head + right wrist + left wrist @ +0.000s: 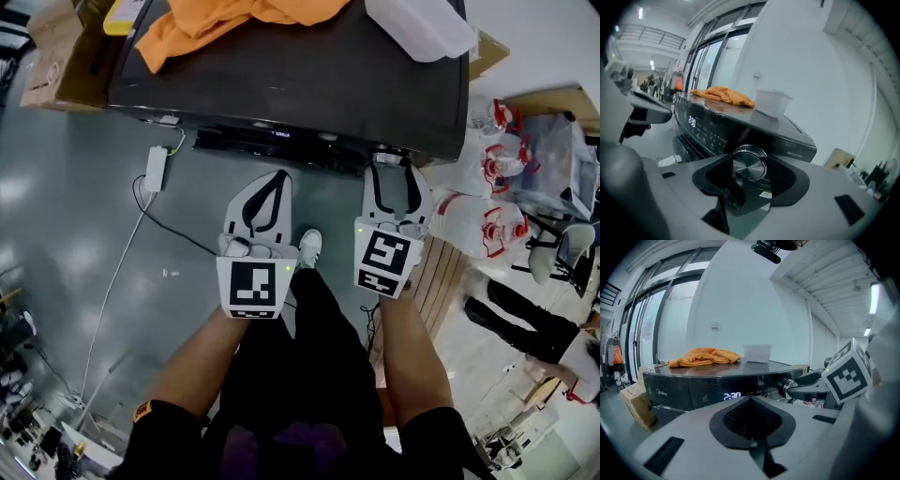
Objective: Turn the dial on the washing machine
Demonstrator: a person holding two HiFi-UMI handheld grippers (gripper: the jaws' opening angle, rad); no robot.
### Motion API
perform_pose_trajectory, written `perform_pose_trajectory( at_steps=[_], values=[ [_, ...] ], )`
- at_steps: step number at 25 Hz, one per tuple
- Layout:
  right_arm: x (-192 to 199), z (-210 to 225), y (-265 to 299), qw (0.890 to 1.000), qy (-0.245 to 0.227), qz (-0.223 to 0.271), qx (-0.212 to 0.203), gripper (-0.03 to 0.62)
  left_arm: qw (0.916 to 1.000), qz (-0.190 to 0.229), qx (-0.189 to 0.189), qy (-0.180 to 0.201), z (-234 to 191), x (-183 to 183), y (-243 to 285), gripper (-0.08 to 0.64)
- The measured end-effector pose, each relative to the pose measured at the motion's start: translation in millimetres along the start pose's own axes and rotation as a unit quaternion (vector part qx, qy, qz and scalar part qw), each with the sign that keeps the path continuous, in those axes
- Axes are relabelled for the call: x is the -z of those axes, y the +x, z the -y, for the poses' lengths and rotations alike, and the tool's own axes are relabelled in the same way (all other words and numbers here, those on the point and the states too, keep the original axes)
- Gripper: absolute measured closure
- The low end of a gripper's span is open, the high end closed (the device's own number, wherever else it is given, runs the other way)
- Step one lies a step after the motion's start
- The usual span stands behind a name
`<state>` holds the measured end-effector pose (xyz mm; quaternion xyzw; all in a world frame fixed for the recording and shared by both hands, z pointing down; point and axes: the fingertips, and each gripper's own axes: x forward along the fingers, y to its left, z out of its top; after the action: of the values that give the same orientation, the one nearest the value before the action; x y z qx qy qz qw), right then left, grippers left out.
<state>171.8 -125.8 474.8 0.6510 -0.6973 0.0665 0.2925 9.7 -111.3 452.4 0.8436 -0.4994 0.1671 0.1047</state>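
The dark washing machine (281, 75) stands ahead, with its lit display (732, 395) on the front panel. Its round silver dial (749, 163) sits at the panel's right end, and my right gripper (391, 169) is shut on it, one pad against each side. In the left gripper view the dial (788, 385) shows between those jaws. My left gripper (274, 180) hangs to the left, short of the panel, shut and holding nothing. An orange cloth (216, 23) and a white tub (417, 28) lie on the machine's lid.
A cardboard box (56, 52) stands at the machine's left. On the floor lie a white adapter (155, 169) and its cable. Wrapped water bottles (487, 169) and a wooden pallet (441, 272) are at the right. Another person's legs (525, 323) show at far right.
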Motion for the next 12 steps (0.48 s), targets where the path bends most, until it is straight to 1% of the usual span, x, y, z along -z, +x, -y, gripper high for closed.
perform_pose_trajectory(
  at_steps=[3, 5, 6, 8, 9, 10, 12],
  values=[
    [1.8, 5.9, 0.5, 0.996, 0.084, 0.006, -0.022, 0.350, 1.0000, 0.000, -0.001, -0.001, -1.2, 0.2, -0.5, 0.548],
    [2.6, 8.3, -0.1, 0.992, 0.121, 0.008, -0.033, 0.348, 1.0000, -0.002, 0.000, -0.001, -0.9, 0.3, -0.8, 0.548],
    [2.9, 9.0, -0.3, 0.991, 0.132, 0.009, -0.036, 0.348, 1.0000, -0.002, 0.000, -0.001, -0.5, 0.1, -0.6, 0.548],
    [3.2, 9.3, -0.5, 0.990, 0.134, 0.010, -0.039, 0.347, 1.0000, -0.002, 0.001, -0.002, 0.1, -0.8, 0.0, 0.548],
    [3.1, 9.0, -0.4, 0.991, 0.126, 0.010, -0.038, 0.344, 1.0000, -0.001, 0.001, -0.001, 0.3, -1.3, 0.3, 0.548],
    [2.8, 8.4, -0.7, 0.993, 0.111, 0.011, -0.034, 0.342, 1.0000, -0.001, 0.001, 0.000, 0.5, -1.7, 0.4, 0.548],
    [0.5, 5.4, -2.4, 0.998, 0.054, 0.012, -0.019, 0.337, 1.0000, -0.001, 0.001, 0.000, 1.1, -2.3, 0.1, 0.548]
  ],
)
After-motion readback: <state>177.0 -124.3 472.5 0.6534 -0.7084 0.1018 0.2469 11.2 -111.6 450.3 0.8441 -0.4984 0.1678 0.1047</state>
